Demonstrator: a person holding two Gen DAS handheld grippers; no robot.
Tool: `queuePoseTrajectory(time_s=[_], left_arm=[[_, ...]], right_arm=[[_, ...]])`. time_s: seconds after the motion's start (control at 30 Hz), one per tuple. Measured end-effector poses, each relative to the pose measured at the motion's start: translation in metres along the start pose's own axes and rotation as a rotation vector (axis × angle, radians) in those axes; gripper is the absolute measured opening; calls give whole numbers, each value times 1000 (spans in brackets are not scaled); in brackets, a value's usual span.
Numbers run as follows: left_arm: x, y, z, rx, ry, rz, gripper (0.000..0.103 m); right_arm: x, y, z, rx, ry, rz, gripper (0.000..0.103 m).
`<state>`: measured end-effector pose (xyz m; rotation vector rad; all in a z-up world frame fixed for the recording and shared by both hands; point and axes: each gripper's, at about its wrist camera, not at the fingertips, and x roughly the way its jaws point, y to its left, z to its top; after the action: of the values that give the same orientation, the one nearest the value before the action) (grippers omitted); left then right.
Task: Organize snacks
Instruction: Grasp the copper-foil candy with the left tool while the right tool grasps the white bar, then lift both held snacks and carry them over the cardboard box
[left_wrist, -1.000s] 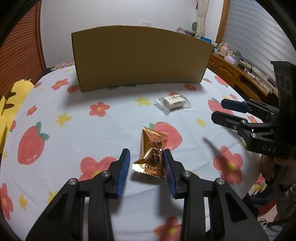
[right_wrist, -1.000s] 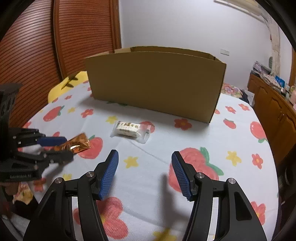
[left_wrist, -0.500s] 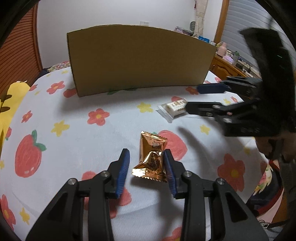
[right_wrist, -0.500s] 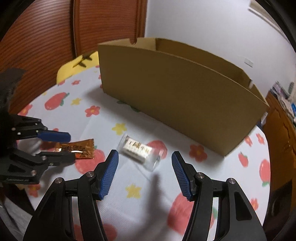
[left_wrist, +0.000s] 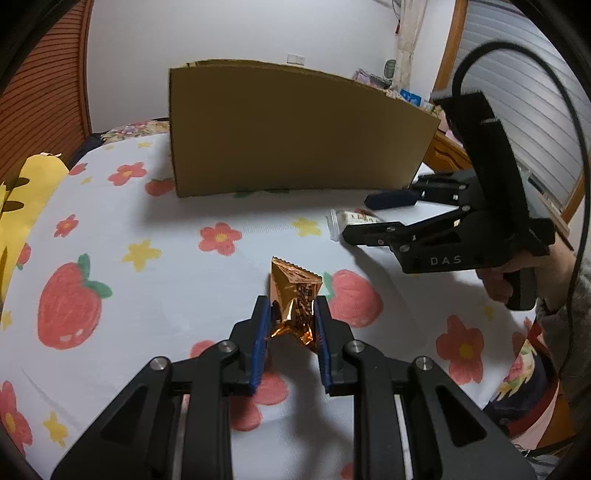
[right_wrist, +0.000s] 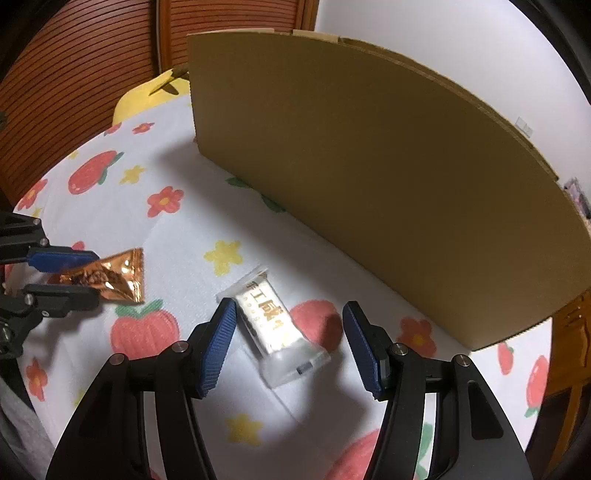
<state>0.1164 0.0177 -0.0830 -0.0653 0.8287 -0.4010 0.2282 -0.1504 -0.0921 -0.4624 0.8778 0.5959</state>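
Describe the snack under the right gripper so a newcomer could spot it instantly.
Start at the tall cardboard box standing on the strawberry-and-flower tablecloth. In front of its long wall lies a white bar in a clear wrapper, between the open fingers of the right gripper. The only other snack, an orange foil packet, is crinkled, shiny and pinched by the left gripper.

The left gripper is low over the table, its two blue pads pressed on a snack between them. The right gripper has its jaws wide apart, pointing toward 12 o'clock. The right hand holds its handle at 3 o'clock.
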Motion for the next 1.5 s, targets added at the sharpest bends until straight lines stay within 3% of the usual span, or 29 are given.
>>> queuePoseTrajectory(time_s=[0.13, 0.37, 0.87, 1.27, 1.5], left_arm=[[-7, 0, 1, -4, -20, -1, 20], [-12, 2, 2, -2, -42, 12, 20], [-16, 2, 3, -2, -59, 36, 21], [-11, 0, 1, -10, -56, 31, 21], [-10, 0, 1, -13, -55, 31, 21]], right_arm=[[-1, -3, -1, 28, -10, 43, 36], [-9, -2, -10, 52, -31, 51, 22], [-51, -3, -46, 218, -169, 30, 21], [-76, -9, -93, 323, -228, -62, 21], [-92, -23, -112, 393, -275, -73, 21]])
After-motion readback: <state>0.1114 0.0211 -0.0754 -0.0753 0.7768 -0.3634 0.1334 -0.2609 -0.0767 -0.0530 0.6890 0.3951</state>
